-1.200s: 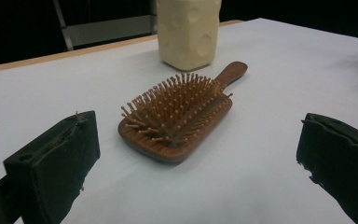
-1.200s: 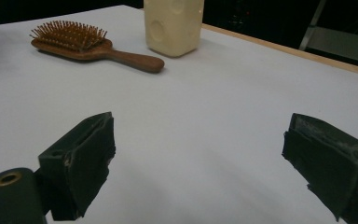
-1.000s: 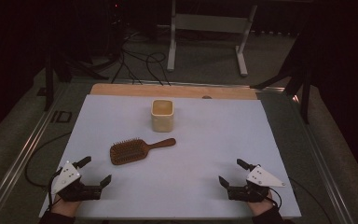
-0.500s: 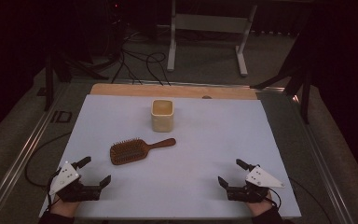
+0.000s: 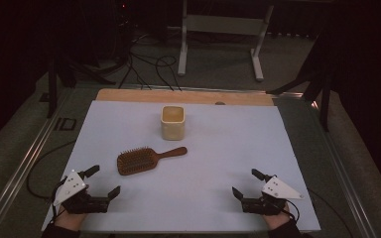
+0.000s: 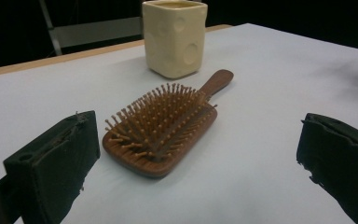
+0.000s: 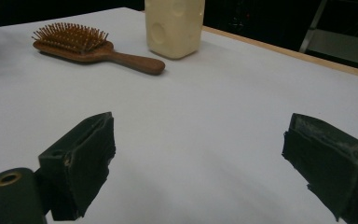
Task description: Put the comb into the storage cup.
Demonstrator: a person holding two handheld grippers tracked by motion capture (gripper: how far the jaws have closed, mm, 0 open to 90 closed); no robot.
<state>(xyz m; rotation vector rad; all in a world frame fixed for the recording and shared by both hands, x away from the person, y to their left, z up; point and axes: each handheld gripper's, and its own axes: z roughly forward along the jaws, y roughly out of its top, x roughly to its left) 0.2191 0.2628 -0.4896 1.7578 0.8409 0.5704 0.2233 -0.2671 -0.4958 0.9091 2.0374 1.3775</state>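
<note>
- At about seven o'clock on the white table sheet [image 5: 228, 148], the left gripper [image 5: 101, 181] rests low near the front edge with its jaws spread wide and nothing between them; the person's hand holds it from below.
- From the left gripper view, the brown wooden paddle hairbrush [image 6: 163, 128] lies straight ahead between the two black jaws, near but not touching them, bristles up, its handle pointing away toward one o'clock.
- Seen from the high view, the hairbrush [image 5: 146, 158] sits just left of the table's centre, flat on the sheet, handle toward three o'clock.
- Beyond it, at roughly twelve o'clock from the brush's handle end, stands the cream-coloured square ceramic cup [image 5: 172, 122], upright, open mouth up, apart from the brush; I cannot tell whether anything is inside.
- At about five o'clock on the sheet, the right gripper [image 5: 243, 186] rests low too, jaws wide apart and empty, well apart from both objects.
- By my judgement nothing of the work is done yet: the brush lies untouched and both grippers sit at their start. Left to do is the whole of it, probably reaching in with the left gripper, closing on the brush, and carrying it, likely to the cup.
</note>
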